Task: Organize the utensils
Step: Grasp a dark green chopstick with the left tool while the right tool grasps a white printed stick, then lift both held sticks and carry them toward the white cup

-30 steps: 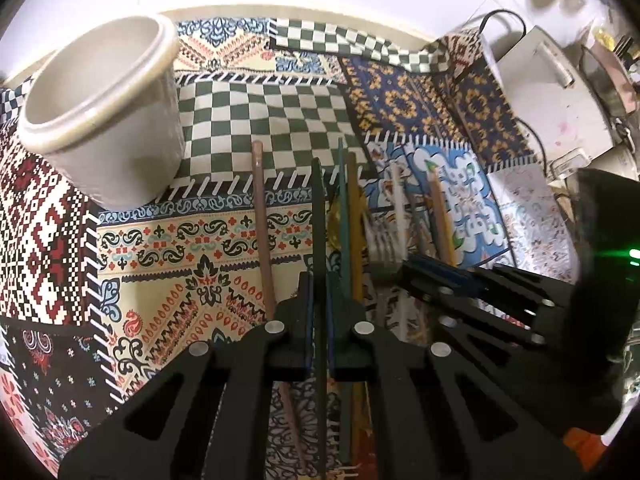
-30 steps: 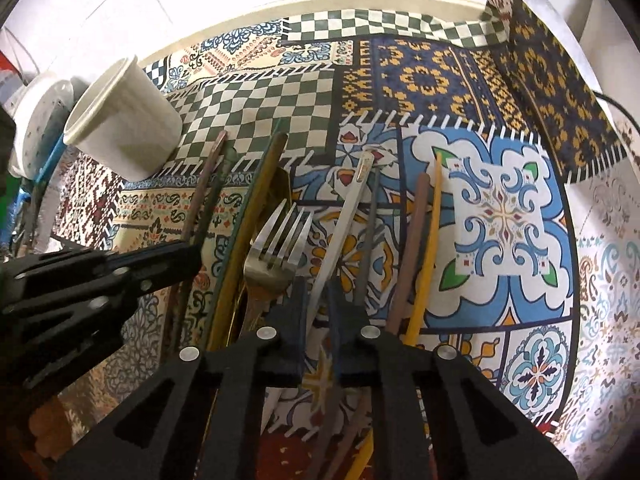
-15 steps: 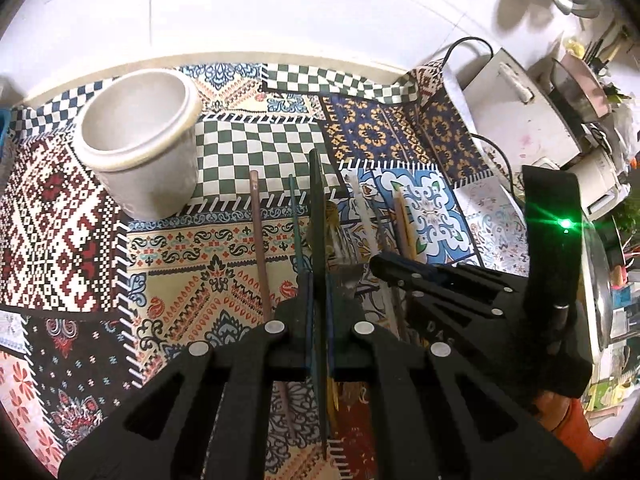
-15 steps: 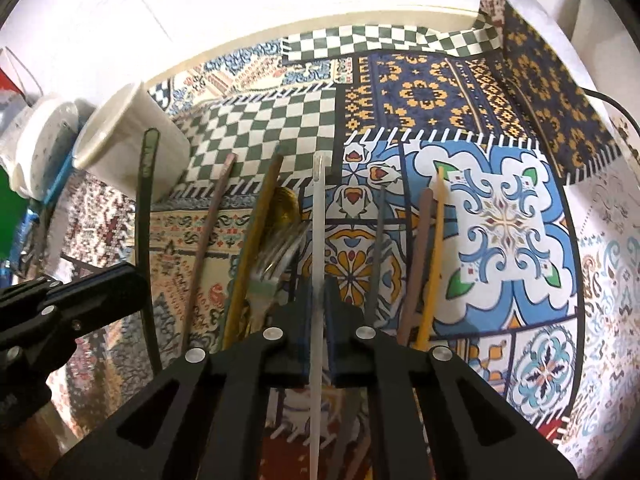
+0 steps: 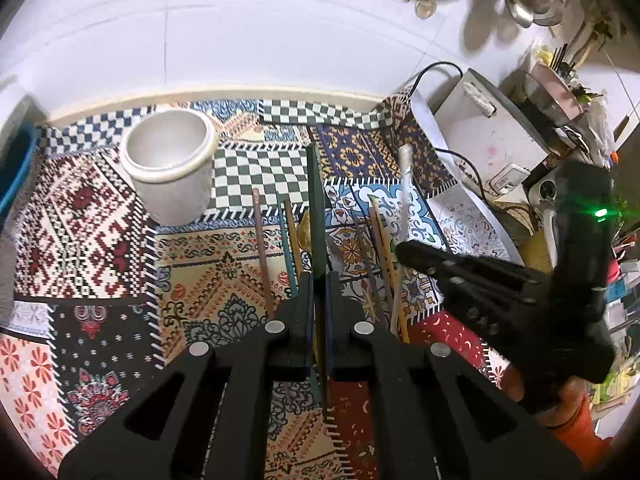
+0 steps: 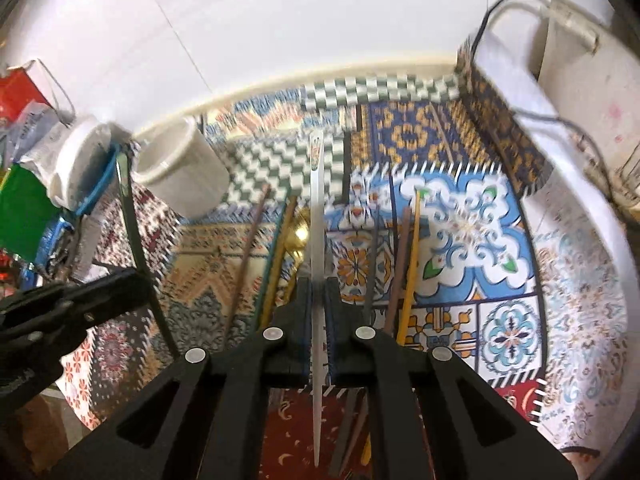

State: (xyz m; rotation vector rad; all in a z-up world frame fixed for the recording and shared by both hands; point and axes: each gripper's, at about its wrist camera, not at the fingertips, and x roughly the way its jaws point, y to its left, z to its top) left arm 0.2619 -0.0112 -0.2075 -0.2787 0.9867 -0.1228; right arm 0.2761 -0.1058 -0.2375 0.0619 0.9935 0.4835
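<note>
My left gripper (image 5: 318, 280) is shut on a dark green chopstick (image 5: 316, 208) and holds it above the patterned cloth. My right gripper (image 6: 318, 284) is shut on a white chopstick (image 6: 317, 208), also lifted; it shows in the left wrist view (image 5: 404, 184) too. A white ceramic cup (image 5: 170, 168) stands upright at the back left, empty as far as I see; it is also in the right wrist view (image 6: 180, 172). Several chopsticks (image 5: 260, 248), a gold spoon (image 6: 298, 232) and a fork (image 5: 334, 250) lie on the cloth below both grippers.
A patchwork cloth (image 5: 88, 248) covers the counter. A white appliance (image 5: 492, 140) with a cable stands at the right. White tubs (image 6: 76, 160) and a blue basket edge (image 5: 16, 176) sit at the left. The white wall is behind.
Both grippers have risen from the pile, each lifting its chopstick clear of the cloth. The cup looks smaller and farther away in both views.
</note>
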